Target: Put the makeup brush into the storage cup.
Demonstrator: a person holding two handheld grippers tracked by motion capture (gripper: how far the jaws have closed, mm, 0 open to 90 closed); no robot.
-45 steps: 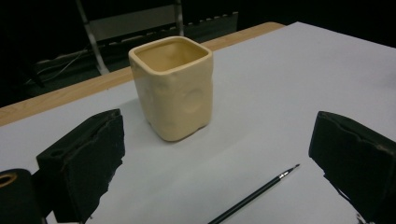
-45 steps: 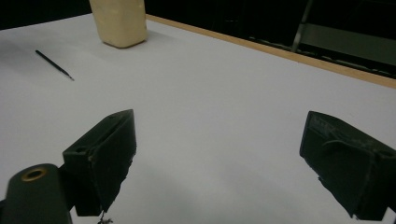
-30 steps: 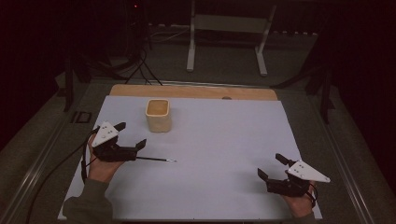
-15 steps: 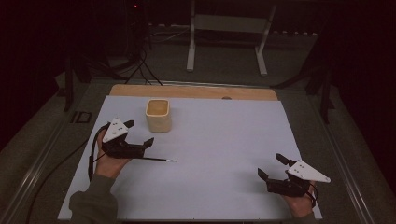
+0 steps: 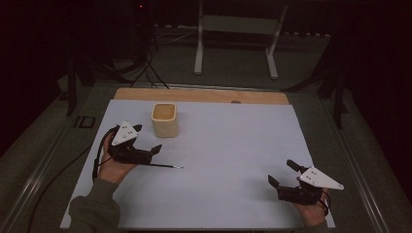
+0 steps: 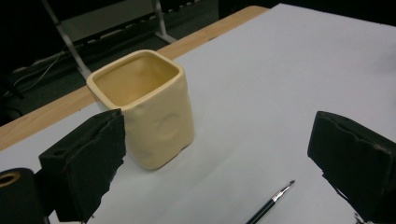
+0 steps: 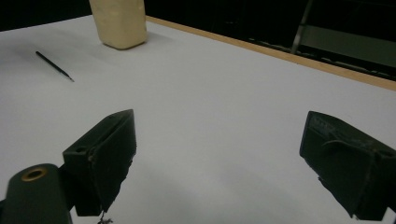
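A cream square cup stands upright and empty on the white sheet, back left of its middle. A thin dark paintbrush lies flat in front of the cup, tip pointing right. My left gripper is open, just left of the cup and over the brush's handle end. In the left gripper view the cup stands close ahead between the jaws and the brush lies low on the right. My right gripper is open and holds nothing at the front right; its view has the cup and brush far off.
The table's wooden strip runs along the back of the sheet. A black cable trails off the left side. A metal stand sits on the floor beyond the table. Bare sheet spans the middle and right.
My left gripper has shifted right and slightly forward, closer to the cup, staying open. The right gripper, the cup and the brush have hardly moved.
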